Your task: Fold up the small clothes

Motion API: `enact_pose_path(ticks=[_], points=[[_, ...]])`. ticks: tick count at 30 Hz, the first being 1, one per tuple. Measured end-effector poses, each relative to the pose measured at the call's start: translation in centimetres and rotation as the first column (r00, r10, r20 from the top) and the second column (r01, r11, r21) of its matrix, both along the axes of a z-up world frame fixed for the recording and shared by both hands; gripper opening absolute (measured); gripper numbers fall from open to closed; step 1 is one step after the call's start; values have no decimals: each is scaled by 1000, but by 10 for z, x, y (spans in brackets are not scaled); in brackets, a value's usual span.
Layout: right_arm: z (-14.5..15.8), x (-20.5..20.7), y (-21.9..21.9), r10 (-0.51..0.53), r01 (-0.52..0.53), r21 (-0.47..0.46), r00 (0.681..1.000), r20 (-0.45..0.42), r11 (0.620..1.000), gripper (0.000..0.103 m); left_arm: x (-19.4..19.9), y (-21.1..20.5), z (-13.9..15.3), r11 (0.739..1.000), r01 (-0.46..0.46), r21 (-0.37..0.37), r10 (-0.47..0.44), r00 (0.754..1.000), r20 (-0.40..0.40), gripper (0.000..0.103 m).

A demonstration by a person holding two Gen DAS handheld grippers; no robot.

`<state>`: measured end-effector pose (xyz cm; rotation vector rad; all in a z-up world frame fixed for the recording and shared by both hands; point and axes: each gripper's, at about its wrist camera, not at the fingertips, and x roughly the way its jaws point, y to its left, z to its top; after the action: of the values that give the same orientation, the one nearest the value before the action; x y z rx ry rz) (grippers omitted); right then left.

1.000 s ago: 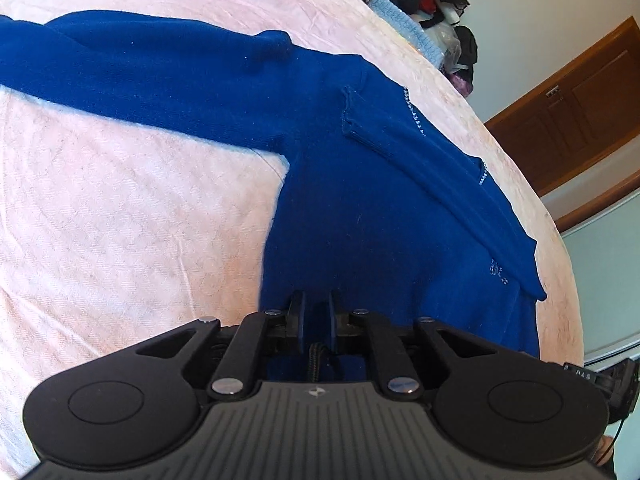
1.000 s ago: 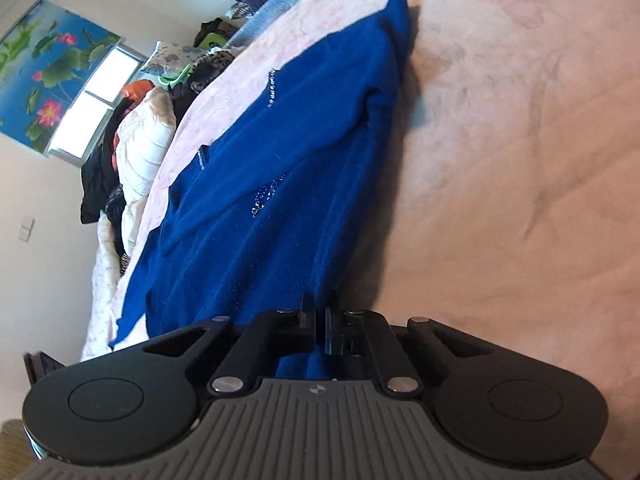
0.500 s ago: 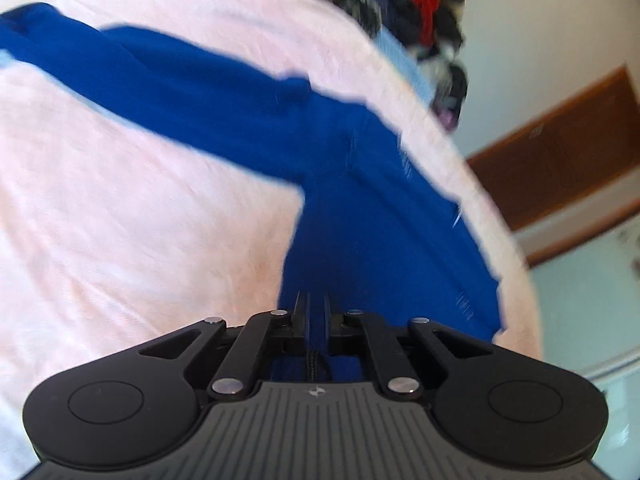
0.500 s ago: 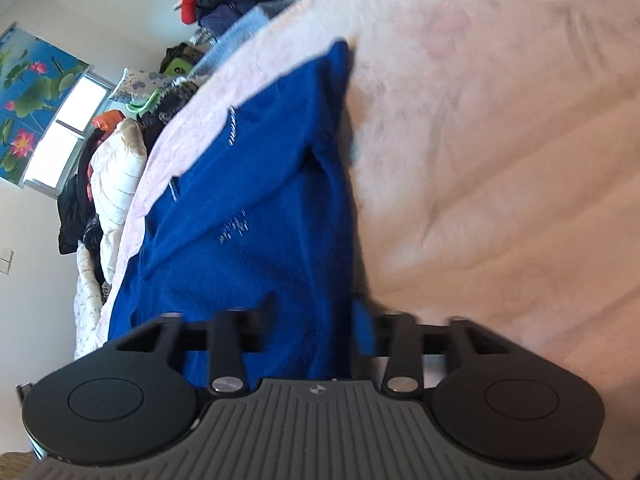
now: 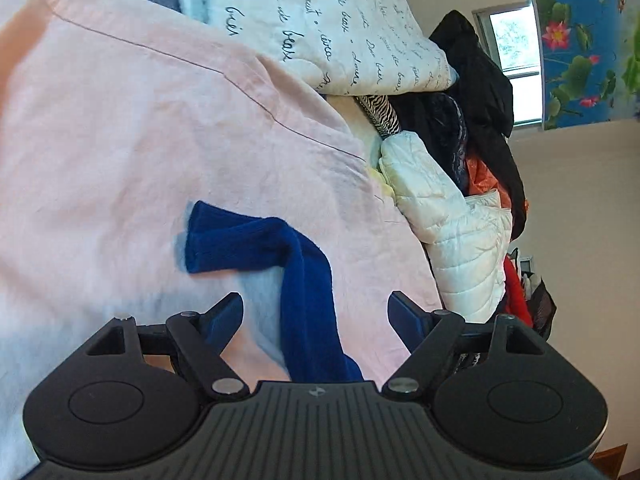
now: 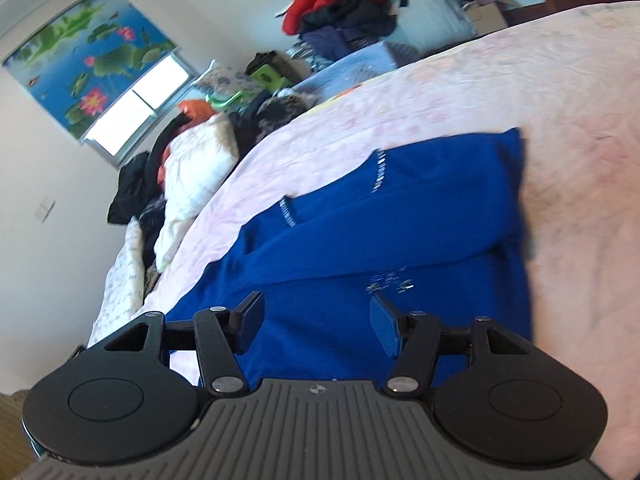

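Note:
A blue knitted sweater [image 6: 400, 232] lies flat on the pink bedsheet [image 6: 520, 80], one sleeve folded across its body. My right gripper [image 6: 318, 320] hovers over its near part, open, with nothing between the pads. In the left wrist view the other blue sleeve [image 5: 304, 264] lies bent on the sheet [image 5: 120, 140], its cuff pointing left. My left gripper [image 5: 316, 312] is over it and its jaws are opening. The sleeve runs between the fingers [image 5: 224, 320] without touching the pads.
A white quilt with script writing [image 5: 340, 20], a white puffer jacket [image 5: 452, 240] and dark clothes [image 5: 488, 92] are heaped along the bed's far side. More clothes [image 6: 340, 0] are piled near the wall. A window with a lotus blind [image 6: 136, 112] is behind.
Both grippers were shut on the sweater's hem and have let go. The right has lifted off the sweater. The left has swung across and rolled, and now looks at the outstretched sleeve.

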<state>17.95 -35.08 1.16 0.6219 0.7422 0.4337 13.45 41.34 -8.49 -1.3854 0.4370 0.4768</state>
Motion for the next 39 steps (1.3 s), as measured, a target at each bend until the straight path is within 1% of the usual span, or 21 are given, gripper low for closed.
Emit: enact_pose_path(ticks=[5,7,9,11,13,15,16,17,18,19,20,21,23,24,26,28,29,33,35,37,39], points=[[-1,14,40,67,-67,-9,997,-27,998,59,30,19,-31,999,14,-40,-18,994,-104,77],[-3,16,55,92,-92,-7,995,-40,996,59,34,20,-32,1000,22,-13,-24,991,-128,59],[-3,20,68,120,-120,-10,992,-44,993,59,41,22,-31,998,57,23,-53,984,-168,7],[-3,27,80,144,-145,-6,989,-45,989,59,45,21,-29,994,86,63,-71,977,-202,5],[-2,37,94,172,-172,-1,984,-42,985,59,51,12,-17,978,118,172,-76,969,-234,4],[1,50,111,206,-206,0,978,-41,979,59,53,-10,9,932,147,332,-79,975,-210,4],[2,57,118,223,-223,2,974,-42,975,59,56,-27,24,888,181,423,-104,974,-200,4],[3,66,128,245,-245,8,969,-40,970,59,61,-51,38,825,234,515,-151,968,-198,4],[3,74,136,264,-264,18,964,-39,964,60,69,-85,52,719,320,617,-239,947,-213,4],[3,83,144,283,-281,35,958,-41,959,62,74,-117,60,614,391,686,-320,917,-236,4],[1,93,153,305,-302,60,951,-48,952,64,78,-152,62,501,453,738,-397,878,-269,4],[-2,106,165,325,-318,104,944,-63,942,64,79,-181,59,418,494,762,-452,841,-297,4],[-10,127,183,344,-321,190,933,-103,928,64,83,-223,48,289,560,776,-518,774,-365,4],[-15,136,193,365,-328,244,923,-124,912,64,84,-238,41,245,577,779,-517,758,-399,4],[-25,150,213,390,-320,333,905,-170,887,64,86,-250,31,212,596,775,-519,740,-427,4],[-32,158,233,430,-337,375,881,-197,864,64,83,-258,25,164,608,777,-494,732,-469,4],[-33,161,245,446,-352,371,871,-207,859,64,83,-260,24,148,610,779,-490,729,-478,4],[-38,168,279,484,-394,337,839,-249,855,64,82,-253,21,157,614,774,-496,726,-476,4],[-37,171,289,480,-402,303,840,-255,864,64,80,-247,20,185,615,767,-505,729,-463,4],[-33,174,290,460,-397,265,854,-243,879,64,82,-245,18,212,618,757,-511,730,-454,4],[-33,179,291,435,-389,217,867,-242,895,64,83,-242,16,228,623,748,-517,729,-449,4]])
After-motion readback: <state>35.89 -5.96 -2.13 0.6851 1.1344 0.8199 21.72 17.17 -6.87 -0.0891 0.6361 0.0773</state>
